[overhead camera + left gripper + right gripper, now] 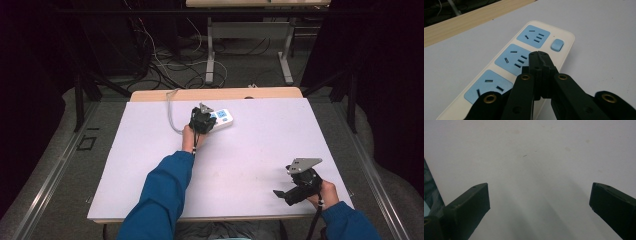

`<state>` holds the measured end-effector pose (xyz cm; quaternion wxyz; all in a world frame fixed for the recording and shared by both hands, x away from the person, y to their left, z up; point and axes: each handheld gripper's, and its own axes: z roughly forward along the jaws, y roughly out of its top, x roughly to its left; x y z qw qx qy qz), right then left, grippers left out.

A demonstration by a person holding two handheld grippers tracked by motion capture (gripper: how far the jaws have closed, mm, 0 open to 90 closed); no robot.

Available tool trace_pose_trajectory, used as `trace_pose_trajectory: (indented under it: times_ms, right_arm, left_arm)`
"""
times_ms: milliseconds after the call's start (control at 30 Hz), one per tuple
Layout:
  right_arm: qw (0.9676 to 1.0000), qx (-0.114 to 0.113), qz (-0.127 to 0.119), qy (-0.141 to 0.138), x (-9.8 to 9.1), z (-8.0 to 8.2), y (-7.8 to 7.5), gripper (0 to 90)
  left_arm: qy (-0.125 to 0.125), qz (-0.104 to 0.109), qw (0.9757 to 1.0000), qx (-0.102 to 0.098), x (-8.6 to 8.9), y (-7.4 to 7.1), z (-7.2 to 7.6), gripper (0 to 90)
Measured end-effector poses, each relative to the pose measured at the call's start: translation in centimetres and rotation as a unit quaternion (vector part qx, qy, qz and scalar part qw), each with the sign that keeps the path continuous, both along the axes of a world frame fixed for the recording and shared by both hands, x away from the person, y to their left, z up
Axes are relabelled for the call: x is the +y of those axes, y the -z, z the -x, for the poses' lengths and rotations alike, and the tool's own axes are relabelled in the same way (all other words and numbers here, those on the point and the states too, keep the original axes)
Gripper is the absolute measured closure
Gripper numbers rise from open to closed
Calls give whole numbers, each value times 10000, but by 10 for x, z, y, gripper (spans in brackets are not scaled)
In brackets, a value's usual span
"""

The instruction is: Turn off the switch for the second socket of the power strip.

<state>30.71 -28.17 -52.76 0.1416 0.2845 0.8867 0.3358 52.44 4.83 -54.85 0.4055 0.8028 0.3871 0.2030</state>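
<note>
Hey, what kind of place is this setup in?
Probably a lab or recording workspace: a white board as the worktop, loose cables on the floor, dark curtains around, and a power strip under test.

Cream power strip (564, 50) with light-blue sockets (533, 36) on white table (250, 150)

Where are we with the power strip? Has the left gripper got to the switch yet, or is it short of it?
Done: the left gripper is shut, over the power strip, tips above the middle socket.
In hand: it seems aimed at the blue switch, which lies beyond the tips, untouched; its on or off state can't be read.
Left: reach and press it. The right gripper is open over bare table.
</note>
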Motion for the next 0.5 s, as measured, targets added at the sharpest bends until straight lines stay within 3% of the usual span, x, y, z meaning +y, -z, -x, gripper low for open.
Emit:
trace_pose_trajectory:
  times_ms: [200,300,500]
  right_arm:
    - [10000,2,3,-13,0,0,1,24]
    - [10000,18,8,-20,0,0,1,24]
    - [10000,34,-1,-60,0,0,1,24]
  left_arm:
    - [-17,1,10000,1,1,0,0,900]
    - [-3,97,10000,13,2,1,0,900]
    - [-2,48,10000,5,1,1,0,900]
